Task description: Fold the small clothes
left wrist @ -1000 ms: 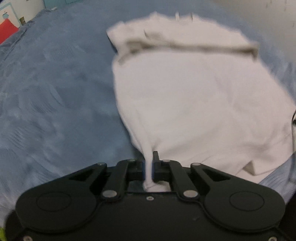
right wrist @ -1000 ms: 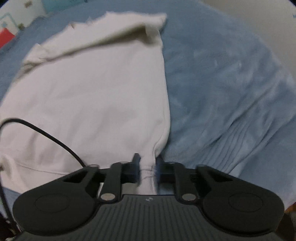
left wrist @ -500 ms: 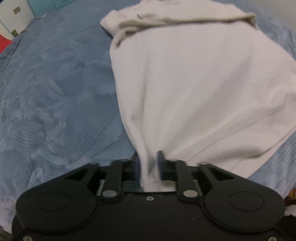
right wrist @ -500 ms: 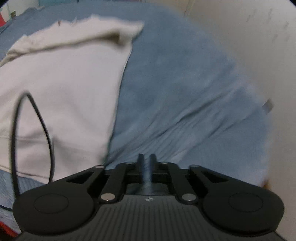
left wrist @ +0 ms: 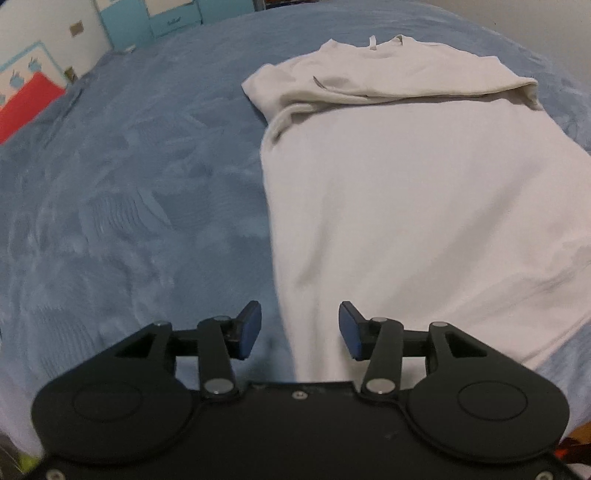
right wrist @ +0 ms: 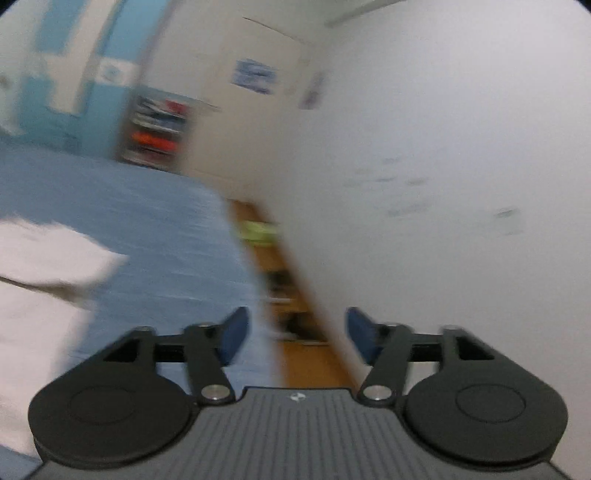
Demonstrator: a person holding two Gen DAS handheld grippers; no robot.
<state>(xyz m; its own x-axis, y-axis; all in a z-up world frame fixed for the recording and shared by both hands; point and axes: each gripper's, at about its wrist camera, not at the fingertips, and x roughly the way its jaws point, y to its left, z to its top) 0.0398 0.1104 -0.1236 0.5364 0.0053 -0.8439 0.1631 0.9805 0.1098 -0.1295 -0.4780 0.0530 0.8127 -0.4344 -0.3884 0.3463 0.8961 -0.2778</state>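
A white shirt (left wrist: 424,206) lies flat on the blue bedspread (left wrist: 129,184), its top part folded over at the far end. My left gripper (left wrist: 299,330) is open and empty, its jaws spread above the shirt's near left corner. My right gripper (right wrist: 295,334) is open and empty, raised and turned toward the wall past the bed's right edge. In the blurred right wrist view the shirt (right wrist: 40,280) shows only at the far left.
A white wall (right wrist: 443,166) stands right of the bed, with a strip of wooden floor (right wrist: 295,332) between. Blue cabinets (left wrist: 170,18) and a red and white panel (left wrist: 26,103) stand beyond the bed's far left.
Both grippers have let go of the shirt's near corners and opened. The shirt now lies flat. The right gripper swung away to the right toward the wall.
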